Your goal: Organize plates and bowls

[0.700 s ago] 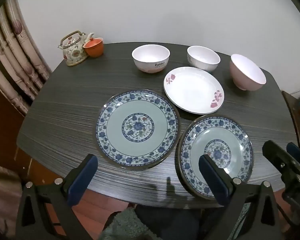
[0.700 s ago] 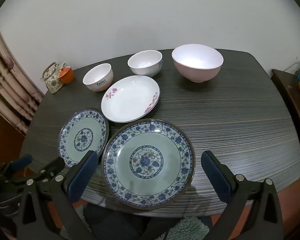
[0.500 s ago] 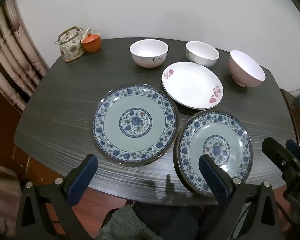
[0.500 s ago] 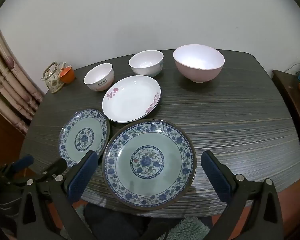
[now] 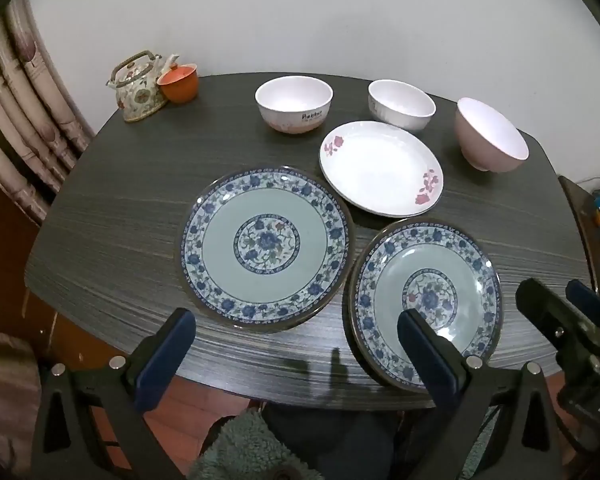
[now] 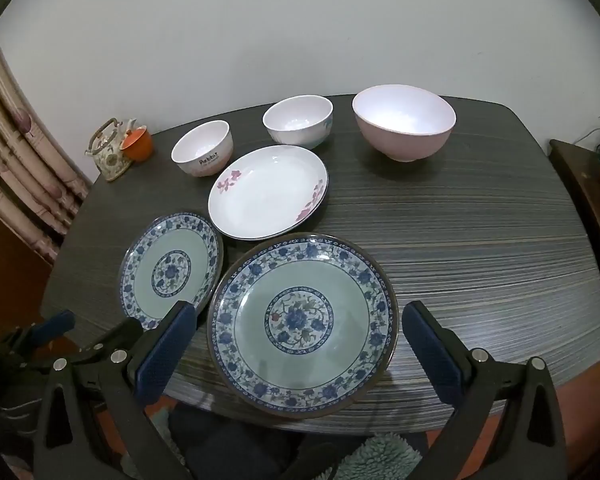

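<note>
Left wrist view:
Left gripper (image 5: 296, 354): spread wide, nothing between its fingers, over the worktop's (image 5: 120, 216) near edge.
Left blue plate (image 5: 265, 245): flat on the worktop, just beside the right blue plate (image 5: 426, 300).
White flowered plate (image 5: 381, 168): behind both.
Bowls: lettered bowl (image 5: 294, 103), white bowl (image 5: 401, 105), pink bowl (image 5: 490, 134) in a back row.
Teapot (image 5: 138, 86): far left corner.

Right wrist view:
Right gripper (image 6: 300, 354): spread wide, holding nothing, its fingers either side of the right blue plate (image 6: 303, 326).
Left gripper (image 6: 56, 326): at the lower left edge.
</note>
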